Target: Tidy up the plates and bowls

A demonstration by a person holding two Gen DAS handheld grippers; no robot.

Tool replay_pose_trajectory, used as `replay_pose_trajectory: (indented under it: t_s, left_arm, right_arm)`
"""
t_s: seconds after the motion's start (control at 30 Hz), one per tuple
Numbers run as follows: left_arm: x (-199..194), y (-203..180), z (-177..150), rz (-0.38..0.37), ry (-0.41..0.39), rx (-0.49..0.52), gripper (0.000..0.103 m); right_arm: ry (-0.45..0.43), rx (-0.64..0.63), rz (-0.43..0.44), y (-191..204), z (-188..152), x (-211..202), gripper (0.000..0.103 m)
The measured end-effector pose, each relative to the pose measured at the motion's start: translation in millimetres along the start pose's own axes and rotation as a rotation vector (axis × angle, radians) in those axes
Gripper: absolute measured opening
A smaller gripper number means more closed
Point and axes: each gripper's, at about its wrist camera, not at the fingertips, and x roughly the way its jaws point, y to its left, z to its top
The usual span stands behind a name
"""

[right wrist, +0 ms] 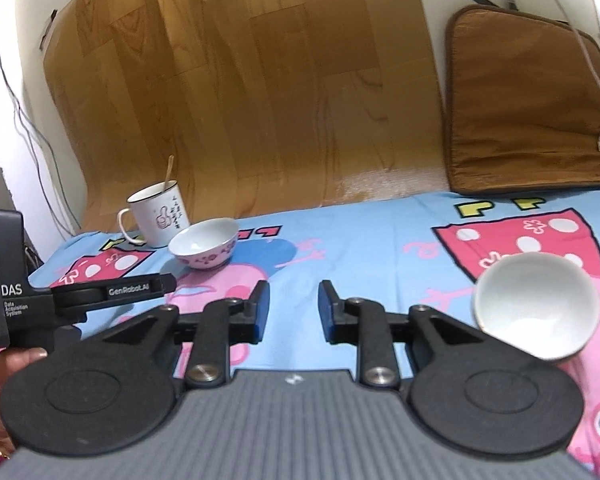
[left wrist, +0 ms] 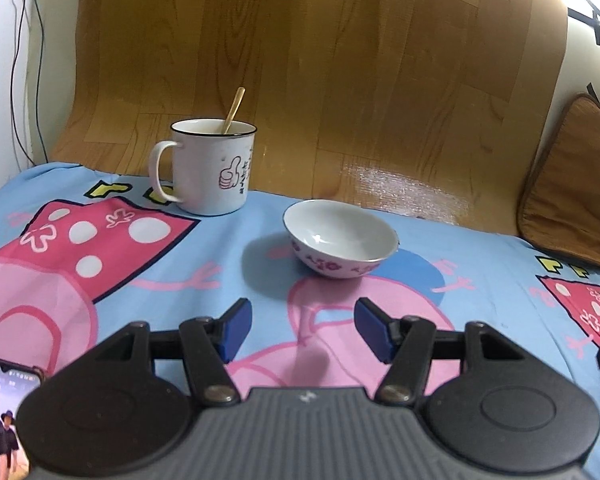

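Both the left gripper (left wrist: 303, 330) and the right gripper (right wrist: 293, 309) were held spread with nothing between the pads, the right more narrowly. A mug (left wrist: 210, 168) holding a spoon (left wrist: 233, 112) was seen left of the flowered bowl (left wrist: 340, 238), which lay ahead of the left gripper; a plain white bowl (right wrist: 536, 306) sat just right of the right gripper. Everything rested on a blue cartoon cloth (left wrist: 220, 260) backed by a wood-grain sheet (left wrist: 300, 60).

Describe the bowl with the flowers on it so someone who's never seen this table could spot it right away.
On the blue cartoon cloth, look toward the wood-grain backdrop for the white mug with a spoon in it. The flowered bowl sits just beside that mug. Unlike the plain white bowl further right, it has pink flowers around its outside.
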Motion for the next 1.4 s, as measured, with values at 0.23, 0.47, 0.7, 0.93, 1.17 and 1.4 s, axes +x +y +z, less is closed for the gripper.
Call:
replay_pose_trajectory:
  t_s: [0.23, 0.47, 0.7, 0.93, 1.17, 1.4]
  left_arm:
    - [-3, 0, 0, -0.015, -0.005, -0.001, 0.060]
    - [-6, -1, 0, -0.033, -0.017, -0.003, 0.069]
    - [-9, -6, 0, -0.052, -0.031, 0.015, 0.076]
    - [-11, -8, -1, -0.062, -0.033, 0.021, 0.077]
    - [-11, -9, -1, -0.063, -0.032, 0.023, 0.080]
    - [-11, -9, -2, -0.062, -0.032, 0.023, 0.081]
  right_arm:
    - [0.019, -0.035, 0.009, 12, -6, 5, 0.032]
    - [0.033, -0.012, 0.001, 8, -12, 7, 0.038]
    - [0.064, 0.010, -0.004, 5, -19, 12, 0.041]
    - [0.076, 0.019, -0.014, 2, -27, 12, 0.041]
    - [0.079, 0.038, -0.015, 0, -30, 12, 0.041]
    - [0.082, 0.045, -0.015, -1, -31, 12, 0.042]
